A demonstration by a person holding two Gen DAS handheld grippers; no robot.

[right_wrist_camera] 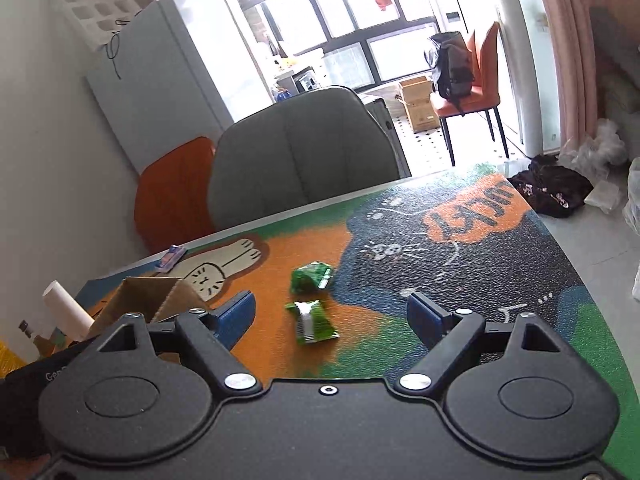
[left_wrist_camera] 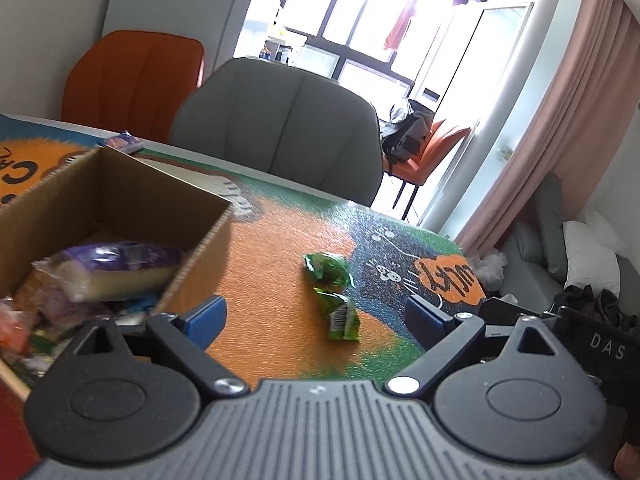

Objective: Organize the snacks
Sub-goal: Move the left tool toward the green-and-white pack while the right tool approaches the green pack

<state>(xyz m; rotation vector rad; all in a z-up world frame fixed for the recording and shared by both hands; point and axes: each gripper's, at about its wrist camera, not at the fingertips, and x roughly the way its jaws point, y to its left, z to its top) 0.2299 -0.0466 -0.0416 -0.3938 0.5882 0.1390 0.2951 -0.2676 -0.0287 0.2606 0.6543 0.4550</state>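
Note:
Two green snack packets lie on the cartoon table mat: a far one (left_wrist_camera: pixel 326 268) (right_wrist_camera: pixel 311 277) and a near one (left_wrist_camera: pixel 342 314) (right_wrist_camera: pixel 312 321). An open cardboard box (left_wrist_camera: pixel 200 252) (right_wrist_camera: pixel 148 298) at the left holds several snacks, among them a purple-topped packet (left_wrist_camera: pixel 116 266). A small purple packet (left_wrist_camera: pixel 125 142) (right_wrist_camera: pixel 171 258) lies at the mat's far edge. My left gripper (left_wrist_camera: pixel 314 320) is open and empty beside the box, with the near green packet between its fingers' line. My right gripper (right_wrist_camera: pixel 330 318) is open and empty, just short of the near green packet.
A grey chair (left_wrist_camera: pixel 280 128) (right_wrist_camera: pixel 300 152) and an orange chair (left_wrist_camera: pixel 132 80) stand behind the table. The table's right edge (right_wrist_camera: pixel 580 264) drops to the floor. A white tube (right_wrist_camera: pixel 66 310) and bottles stand left of the box. A white fridge (right_wrist_camera: pixel 172 68) is behind.

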